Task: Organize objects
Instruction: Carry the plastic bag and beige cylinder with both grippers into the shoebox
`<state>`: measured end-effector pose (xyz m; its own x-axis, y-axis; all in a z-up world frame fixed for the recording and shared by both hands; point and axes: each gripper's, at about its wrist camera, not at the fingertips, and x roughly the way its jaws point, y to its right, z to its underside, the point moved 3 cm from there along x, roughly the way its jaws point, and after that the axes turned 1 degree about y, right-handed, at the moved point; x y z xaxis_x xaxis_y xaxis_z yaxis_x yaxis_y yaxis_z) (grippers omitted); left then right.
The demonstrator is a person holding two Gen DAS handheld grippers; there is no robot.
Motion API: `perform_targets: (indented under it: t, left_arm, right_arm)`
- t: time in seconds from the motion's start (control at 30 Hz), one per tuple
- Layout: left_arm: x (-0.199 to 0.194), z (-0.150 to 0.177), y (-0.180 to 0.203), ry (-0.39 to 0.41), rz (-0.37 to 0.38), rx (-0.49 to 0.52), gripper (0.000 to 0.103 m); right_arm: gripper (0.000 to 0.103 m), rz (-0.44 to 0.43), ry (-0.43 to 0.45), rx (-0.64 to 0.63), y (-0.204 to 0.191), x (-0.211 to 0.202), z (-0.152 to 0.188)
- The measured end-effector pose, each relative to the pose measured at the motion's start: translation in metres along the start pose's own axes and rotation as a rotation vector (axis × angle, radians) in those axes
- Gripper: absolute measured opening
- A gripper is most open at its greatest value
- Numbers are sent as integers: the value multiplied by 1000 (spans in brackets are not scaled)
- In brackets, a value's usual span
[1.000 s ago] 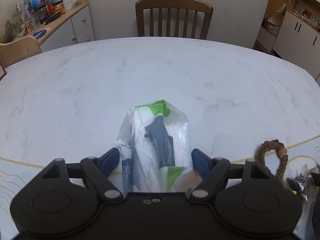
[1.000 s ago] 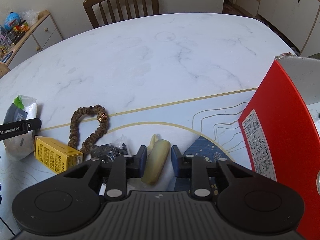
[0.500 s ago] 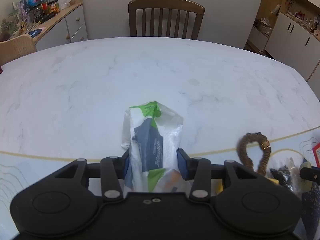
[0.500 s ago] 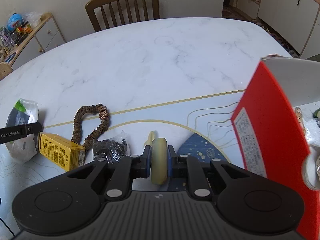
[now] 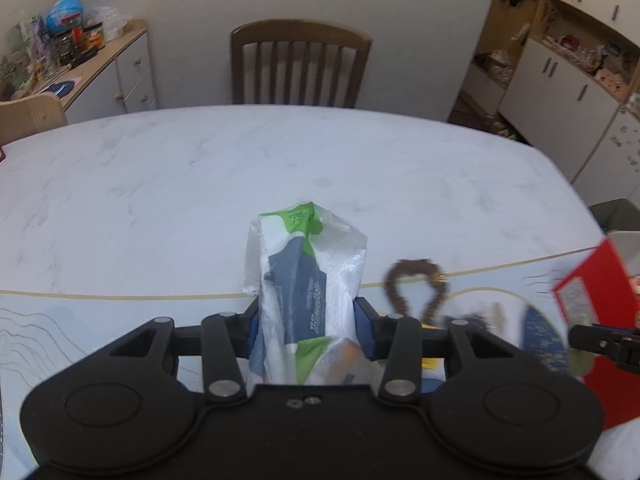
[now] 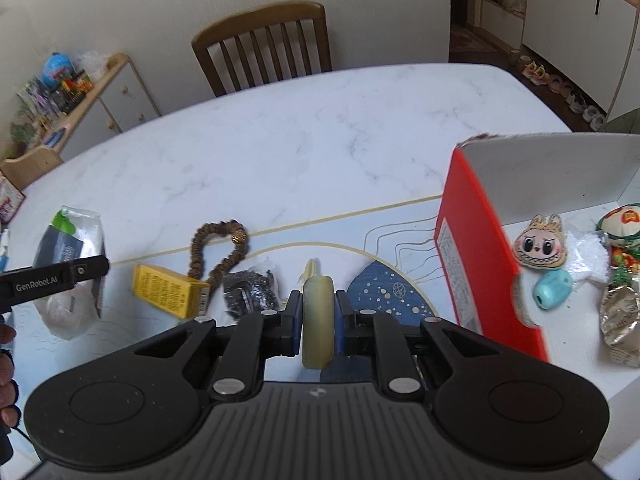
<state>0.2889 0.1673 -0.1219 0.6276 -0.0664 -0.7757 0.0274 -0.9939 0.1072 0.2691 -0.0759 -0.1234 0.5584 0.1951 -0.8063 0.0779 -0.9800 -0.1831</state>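
Observation:
My left gripper (image 5: 306, 322) is shut on a white plastic packet with green and dark blue print (image 5: 306, 276), which sticks out forward between the blue pads and is lifted off the table. The same packet (image 6: 70, 256) shows at the left of the right wrist view. A pale yellow tube-like object (image 6: 318, 316) stands on edge in my right gripper (image 6: 318, 322), which is shut on it. To the right stands a red open box (image 6: 480, 256) holding a cartoon-face charm (image 6: 540, 246), a turquoise bead (image 6: 554, 288) and wrapped sweets (image 6: 620, 280).
On the placemat (image 6: 392, 296) lie a yellow carton (image 6: 170, 290), a brown beaded loop (image 6: 218, 252) and a black crinkled packet (image 6: 250, 290). A wooden chair (image 6: 264, 46) stands behind the marble table (image 6: 320, 140). A cluttered sideboard (image 6: 80, 96) is far left.
Both grippers closed, the left on the packet and the right on the yellow object, then rose. The right view has shifted so the inside of the red box shows.

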Motion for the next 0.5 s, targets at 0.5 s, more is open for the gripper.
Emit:
perform_targets:
  t: [0.5]
  left_arm:
    - [-81,9,88,78,126,83,44]
  right_arm:
    - [15,-89,81,-28,23,-96,1]
